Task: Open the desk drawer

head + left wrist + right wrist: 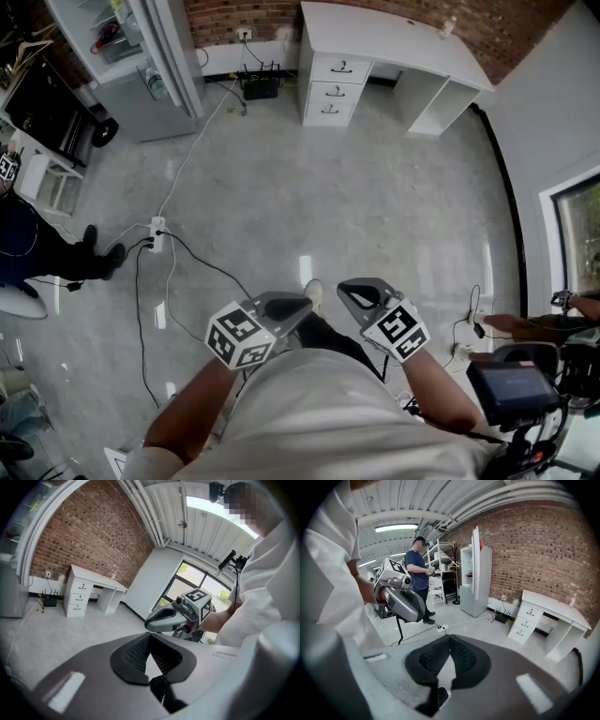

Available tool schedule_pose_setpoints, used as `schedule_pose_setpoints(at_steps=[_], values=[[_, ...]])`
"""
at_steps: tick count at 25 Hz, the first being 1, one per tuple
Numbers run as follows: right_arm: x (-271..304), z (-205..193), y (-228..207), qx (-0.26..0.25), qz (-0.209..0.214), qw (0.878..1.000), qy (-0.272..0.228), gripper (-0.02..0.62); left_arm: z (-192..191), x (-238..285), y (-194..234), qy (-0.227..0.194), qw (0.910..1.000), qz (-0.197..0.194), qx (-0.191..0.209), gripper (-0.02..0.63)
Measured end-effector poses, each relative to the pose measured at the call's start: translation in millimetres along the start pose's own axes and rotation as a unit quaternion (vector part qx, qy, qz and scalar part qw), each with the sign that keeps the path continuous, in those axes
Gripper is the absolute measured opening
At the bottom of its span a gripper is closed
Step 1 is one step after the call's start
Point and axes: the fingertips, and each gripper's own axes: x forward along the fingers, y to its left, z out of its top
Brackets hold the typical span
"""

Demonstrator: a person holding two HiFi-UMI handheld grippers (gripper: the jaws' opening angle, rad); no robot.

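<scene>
The left gripper [302,303] and right gripper [350,293], fingers closed on nothing, are well apart from the drawers [336,89]; loose floor cables [138,291] could trip the walk over.

Glossy grey floor, furniture along the far wall

The pale, shiny floor [356,187] carries a white desk [394,56] against the brick wall, with its three-drawer stack at the left end. Just left of it, a black box [261,87] sits at the wall's foot, and a grey fridge [150,103] stands further left. A white cable [192,155] runs to a power strip [157,234]. Black cables [139,309] trail from the strip, and a bystander's boots [101,255] stand near it
</scene>
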Motion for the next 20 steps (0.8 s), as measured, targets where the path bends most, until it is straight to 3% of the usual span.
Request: schedule_pose_setpoints(at_steps=[12, 16, 20], values=[[-1, 10, -158, 0.013, -0.004, 1.0, -0.024, 0.003, 99, 106, 67, 0.028, 0.9991, 0.017, 0.028, 0.003], [5, 8, -205, 0.037, -0.009, 0.999, -0.033, 0.003, 130, 131, 90, 0.016, 0.9996, 0.018, 0.015, 0.003], [20, 15, -247, 0.074, -0.014, 0.996, -0.05, 0.009, 150, 148, 119, 0.032, 0.9992, 0.015, 0.018, 0.003]])
